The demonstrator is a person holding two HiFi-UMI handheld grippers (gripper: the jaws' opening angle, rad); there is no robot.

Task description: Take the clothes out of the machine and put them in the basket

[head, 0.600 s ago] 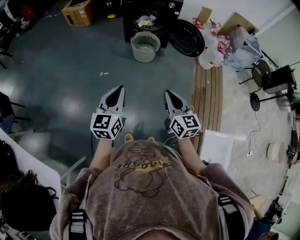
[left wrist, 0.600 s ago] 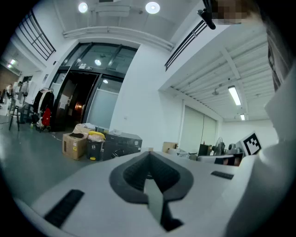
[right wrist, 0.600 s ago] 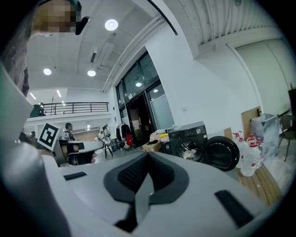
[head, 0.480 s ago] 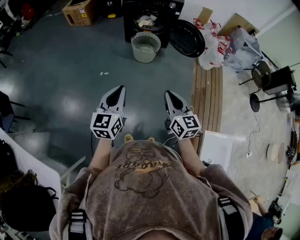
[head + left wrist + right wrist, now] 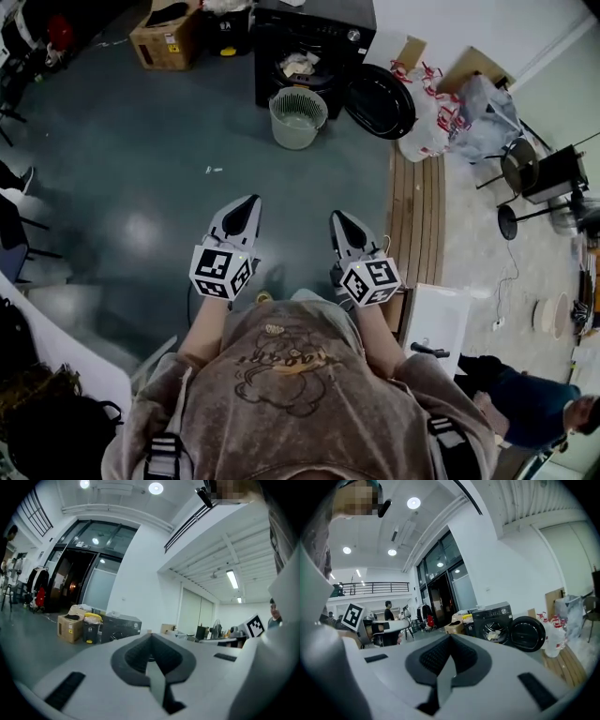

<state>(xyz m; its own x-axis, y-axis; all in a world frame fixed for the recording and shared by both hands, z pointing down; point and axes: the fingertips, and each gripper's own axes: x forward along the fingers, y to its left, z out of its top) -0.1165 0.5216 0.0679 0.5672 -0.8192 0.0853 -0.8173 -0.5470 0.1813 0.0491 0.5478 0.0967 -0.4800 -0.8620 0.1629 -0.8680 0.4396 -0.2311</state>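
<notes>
A black washing machine (image 5: 314,37) stands at the far end of the floor with its round door (image 5: 379,100) swung open to the right. Light clothes (image 5: 298,65) show inside its drum, seen too in the right gripper view as pale cloth in the drum (image 5: 493,632). A pale green slatted basket (image 5: 297,117) stands on the floor right in front of the machine. My left gripper (image 5: 247,201) and right gripper (image 5: 336,217) are held side by side close to my body, far from the machine. Both are shut with nothing between their jaws.
A cardboard box (image 5: 167,37) and a yellow-lidded bin (image 5: 92,626) sit left of the machine. White bags (image 5: 431,103) and a wooden slat strip (image 5: 414,202) lie to the right. A white table edge (image 5: 56,333) is at my left, a person (image 5: 530,403) at lower right.
The machine and basket have slid lower in the head view, and the grippers sit slightly lower too. A person has come into view at the lower right.
</notes>
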